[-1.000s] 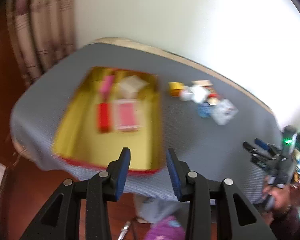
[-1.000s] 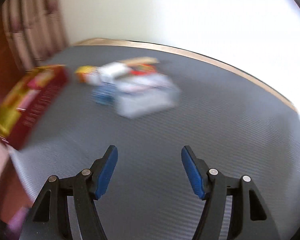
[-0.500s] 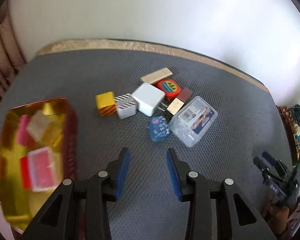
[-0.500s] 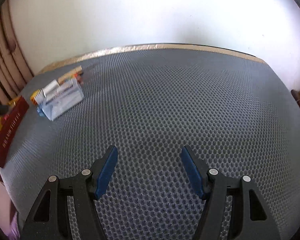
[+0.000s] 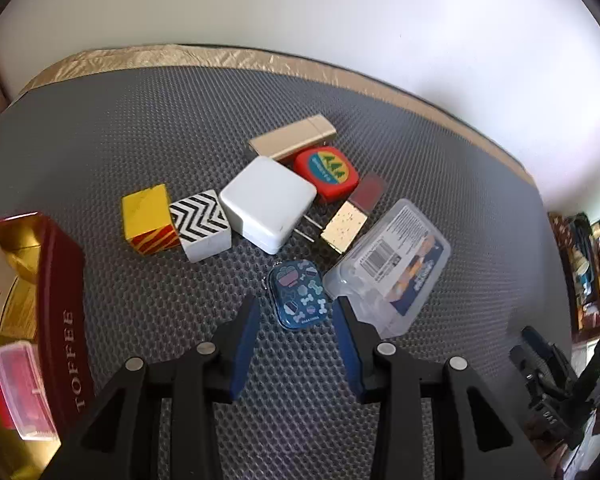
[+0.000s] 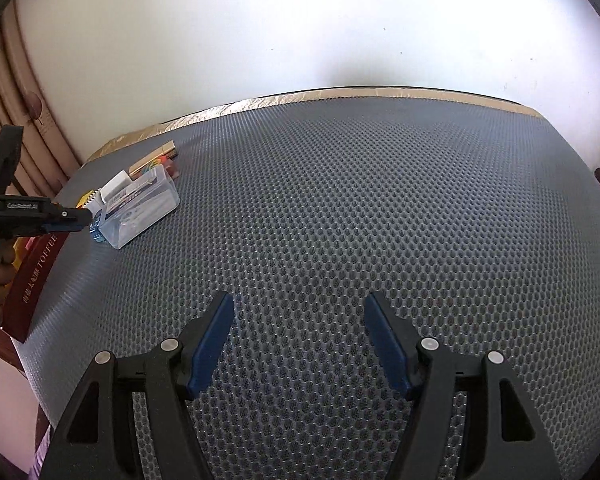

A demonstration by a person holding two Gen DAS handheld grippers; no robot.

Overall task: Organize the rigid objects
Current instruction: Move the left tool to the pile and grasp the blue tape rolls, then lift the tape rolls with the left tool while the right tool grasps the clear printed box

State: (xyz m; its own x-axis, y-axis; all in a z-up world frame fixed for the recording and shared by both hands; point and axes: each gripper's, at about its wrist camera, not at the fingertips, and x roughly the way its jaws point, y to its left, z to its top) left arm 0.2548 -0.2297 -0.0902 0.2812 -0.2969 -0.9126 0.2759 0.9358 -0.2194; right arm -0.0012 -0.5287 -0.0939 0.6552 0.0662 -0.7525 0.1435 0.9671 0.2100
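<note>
Left gripper (image 5: 294, 320) has swung away from the toffee tin (image 5: 66, 320) and dropped over the loose pile; the right one has turned from the pile to bare mat.

At far left the red-and-gold toffee tin sits at the mat's edge, already holding a few pieces. Right of it lie a gold cube (image 5: 148, 214), a zigzag block (image 5: 202, 220), a white charger (image 5: 266, 202) and a small blue patterned tin (image 5: 300, 294), which rests on the grey mat (image 5: 140, 128) just ahead of the narrowly parted, empty left fingers. It looks light, stiff and slick: grip its two long sides. A clear plastic case (image 5: 392, 266) crowds its right side, so little room there. The right gripper (image 6: 300, 338) hangs half-spread and empty over open mat.
</note>
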